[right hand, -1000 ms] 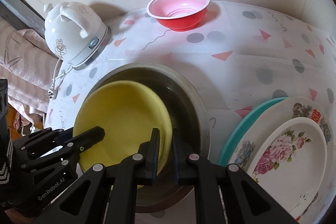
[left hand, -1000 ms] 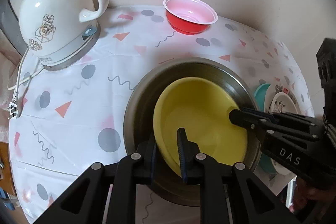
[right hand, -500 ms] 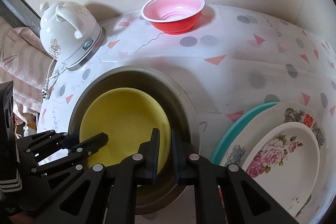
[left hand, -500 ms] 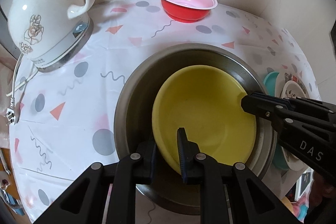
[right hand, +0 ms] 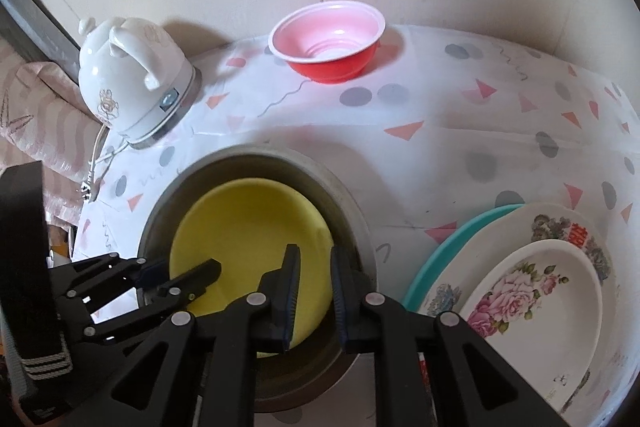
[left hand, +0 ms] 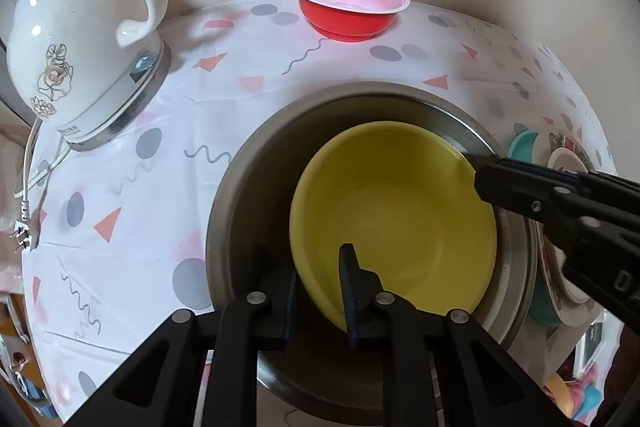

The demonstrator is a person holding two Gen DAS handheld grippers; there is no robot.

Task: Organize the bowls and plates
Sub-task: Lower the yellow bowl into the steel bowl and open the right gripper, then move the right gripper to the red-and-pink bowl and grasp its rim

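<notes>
A yellow bowl [left hand: 396, 215] sits inside a larger steel bowl [left hand: 248, 195] on the patterned tablecloth; both show in the right wrist view, the yellow bowl [right hand: 248, 227] and the steel bowl [right hand: 348, 211]. My left gripper [left hand: 320, 275] is shut on the yellow bowl's near rim. My right gripper [right hand: 314, 279] straddles the yellow bowl's right rim with its jaws slightly apart, open. A red bowl [left hand: 352, 7] with a pink inside stands at the far edge.
A white electric kettle [left hand: 80, 39] with its cord stands at the far left. A stack of plates [right hand: 520, 291], teal under flowered white ones, lies right of the steel bowl. A wall runs behind the table.
Both grippers lowered the yellow bowl into the steel bowl. The right gripper's jaws have parted from the rim. The left gripper still clamps the bowl.
</notes>
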